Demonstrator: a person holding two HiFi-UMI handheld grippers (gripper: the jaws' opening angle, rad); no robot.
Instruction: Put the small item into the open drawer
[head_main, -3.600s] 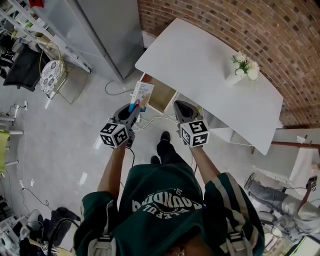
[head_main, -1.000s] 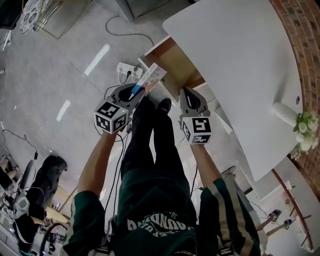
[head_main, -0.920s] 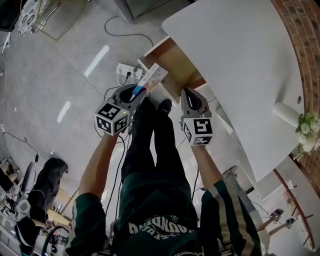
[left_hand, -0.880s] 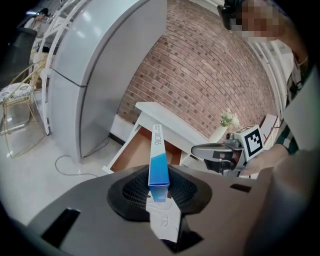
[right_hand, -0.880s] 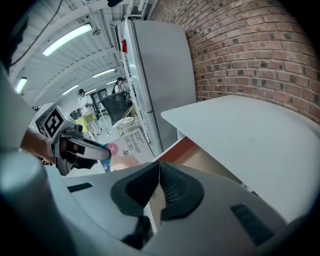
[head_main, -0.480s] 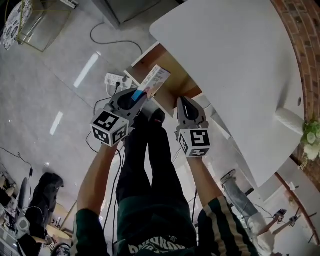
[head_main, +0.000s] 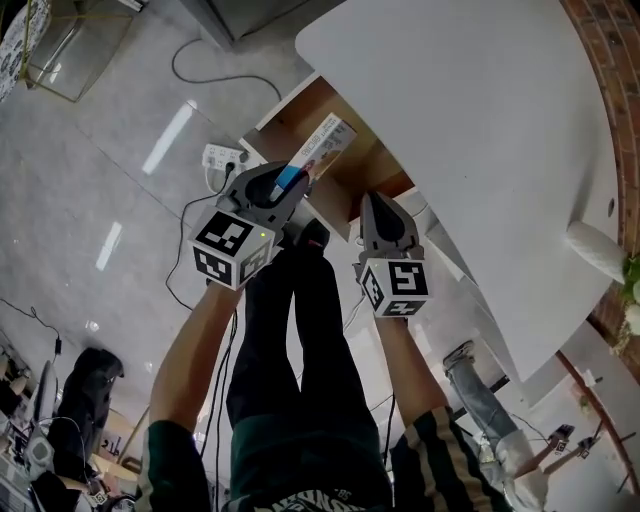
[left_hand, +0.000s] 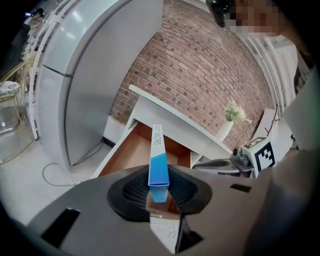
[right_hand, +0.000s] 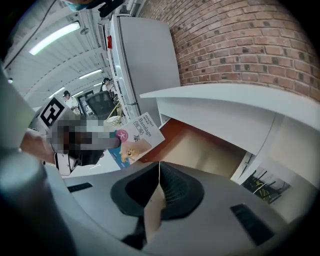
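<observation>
My left gripper (head_main: 280, 185) is clenched on the lower end of the small box (head_main: 322, 148). In the last second I carried it forward, so its far end now hangs over the open drawer (head_main: 300, 105); I think the release is near. My right gripper (head_main: 380, 212) is closed and empty. The worktop (head_main: 470, 130) hides the drawer's back part.
</observation>
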